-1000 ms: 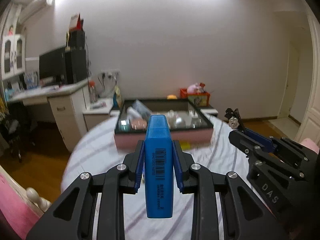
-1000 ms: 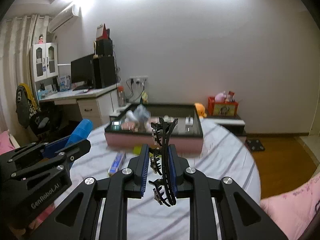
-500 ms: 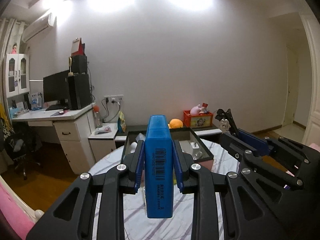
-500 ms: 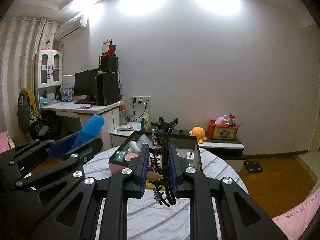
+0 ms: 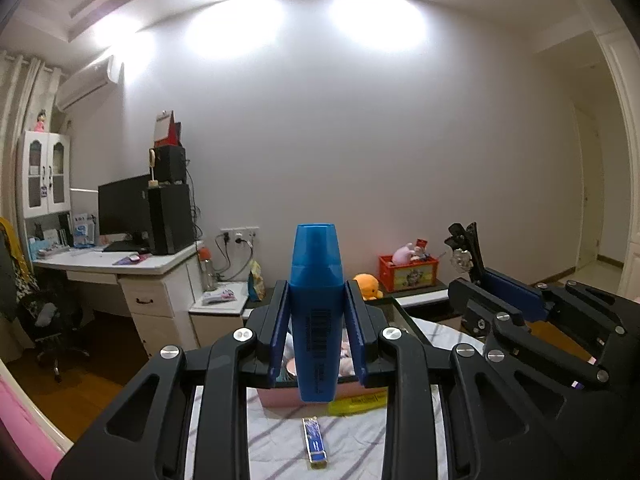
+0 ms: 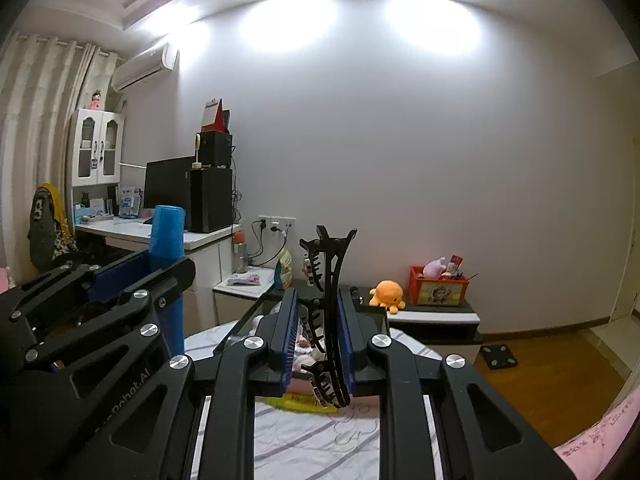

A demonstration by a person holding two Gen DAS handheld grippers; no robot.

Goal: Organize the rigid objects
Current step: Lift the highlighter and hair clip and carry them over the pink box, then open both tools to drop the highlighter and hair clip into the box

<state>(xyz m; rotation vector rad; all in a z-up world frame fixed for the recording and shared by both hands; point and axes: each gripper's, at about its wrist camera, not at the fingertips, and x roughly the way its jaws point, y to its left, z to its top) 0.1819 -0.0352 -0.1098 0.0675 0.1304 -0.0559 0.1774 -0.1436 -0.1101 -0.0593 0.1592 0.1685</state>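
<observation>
My left gripper (image 5: 316,332) is shut on a blue highlighter marker (image 5: 316,300), held upright above the striped round table (image 5: 280,440). It also shows in the right wrist view (image 6: 166,236). My right gripper (image 6: 318,336) is shut on a black hair claw clip (image 6: 328,280), also seen at the right in the left wrist view (image 5: 464,252). Both are raised in front of the pink storage box (image 5: 280,394) with a dark rim, which holds several small items.
A small blue tube (image 5: 315,444) and a yellow item (image 5: 360,400) lie on the table before the box. A white desk (image 5: 132,268) with monitor stands left, a low cabinet with an orange plush (image 6: 386,292) and red crate (image 6: 438,290) behind.
Both grippers have tilted up and risen with their objects; the view now shows more wall and ceiling, and the box sits lower in frame.
</observation>
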